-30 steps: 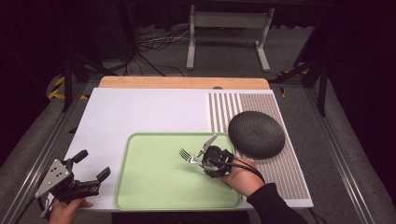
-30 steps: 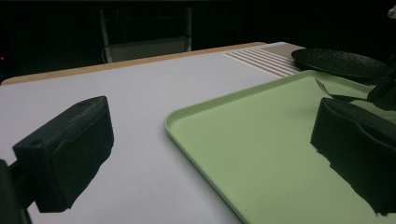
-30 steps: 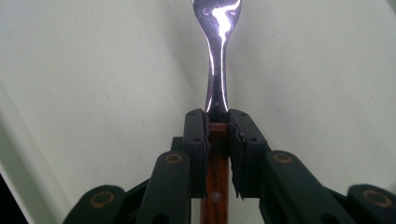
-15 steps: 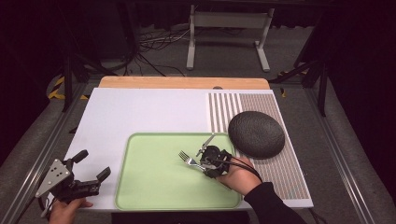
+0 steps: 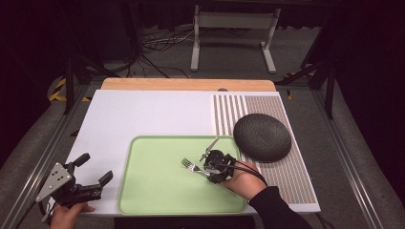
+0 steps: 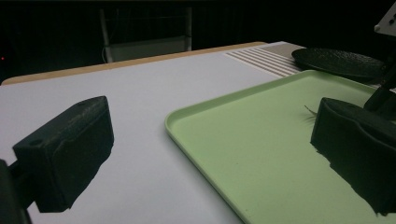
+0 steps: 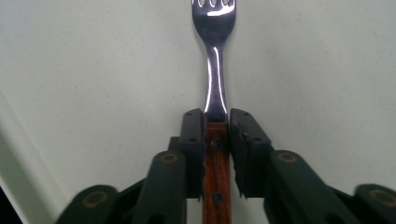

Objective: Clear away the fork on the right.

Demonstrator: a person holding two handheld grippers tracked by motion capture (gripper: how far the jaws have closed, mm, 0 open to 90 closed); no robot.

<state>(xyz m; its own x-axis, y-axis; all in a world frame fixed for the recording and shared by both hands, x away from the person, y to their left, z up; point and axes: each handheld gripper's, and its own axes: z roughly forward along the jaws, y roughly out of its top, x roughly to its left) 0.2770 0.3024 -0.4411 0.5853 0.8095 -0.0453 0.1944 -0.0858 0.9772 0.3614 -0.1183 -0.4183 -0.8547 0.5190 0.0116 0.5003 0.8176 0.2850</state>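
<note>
A steel fork with a brown wooden handle [image 7: 215, 140] is seen lying on the pale green plastic tray [image 5: 157, 191], between the right tool's [image 7: 215, 122] jaws. These have just been opening; a slight gap apparently shows on one side. The left tool [image 5: 93, 169] is held with jaws wide apart over the white counter [image 5: 143, 114].

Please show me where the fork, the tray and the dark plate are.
fork [image 7: 214, 56]: right gripper view, shiny neck.
tray [image 5: 157, 191]: high view, bare green floor.
plate [image 5: 261, 137]: high view, middle of its top.

I count one fork [image 5: 192, 167], with its wooden handle, lying on one green tray [image 5: 157, 191]. Beside the tray I see one dark round mat [image 5: 261, 137]. One white board [image 5: 143, 114] covers the table, and one striped placemat [image 5: 286, 181] lies on the right. That makes five things, one of each
</note>
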